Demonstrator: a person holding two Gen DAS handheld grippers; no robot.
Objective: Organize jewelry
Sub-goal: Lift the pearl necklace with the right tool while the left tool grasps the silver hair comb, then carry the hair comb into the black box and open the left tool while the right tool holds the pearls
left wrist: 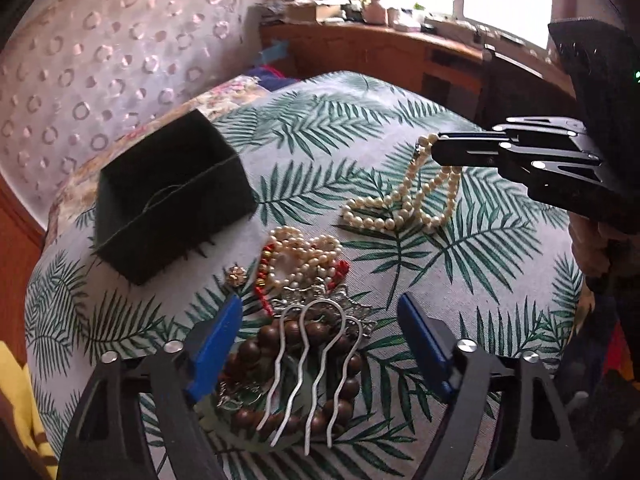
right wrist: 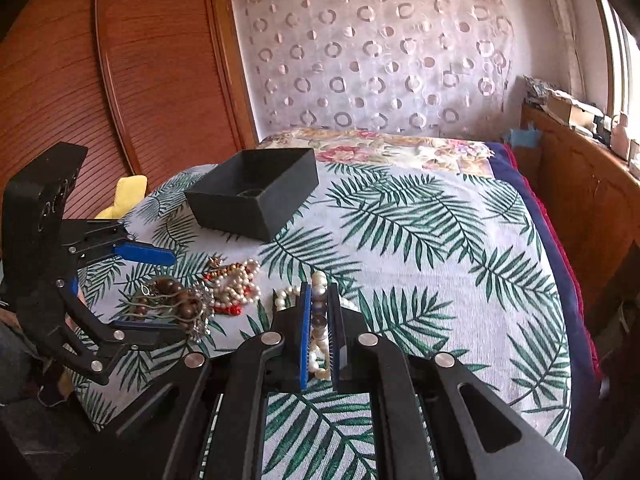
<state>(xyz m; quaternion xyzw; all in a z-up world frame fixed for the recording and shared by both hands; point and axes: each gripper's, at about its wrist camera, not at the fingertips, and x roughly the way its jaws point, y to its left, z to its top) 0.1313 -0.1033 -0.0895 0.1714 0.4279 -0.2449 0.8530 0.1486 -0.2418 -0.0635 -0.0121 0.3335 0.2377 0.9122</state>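
A pile of jewelry lies on the leaf-print cloth: a brown bead bracelet (left wrist: 276,342), a silver hair fork (left wrist: 312,368), a small pearl and red bead tangle (left wrist: 304,256). My left gripper (left wrist: 320,316) is open around the brown beads and fork; it also shows in the right wrist view (right wrist: 160,292). My right gripper (right wrist: 319,292) is shut on a long pearl necklace (left wrist: 400,204), lifting one end while the rest lies on the cloth. An open black box (left wrist: 168,192) stands to the far left, also in the right wrist view (right wrist: 256,196).
The cloth (right wrist: 420,248) covers a bed with a floral blanket (right wrist: 380,146) behind. A wooden shelf (left wrist: 380,52) with clutter runs under the window. A wooden wardrobe (right wrist: 100,80) stands at left. A yellow cloth (right wrist: 128,196) lies by the bed edge.
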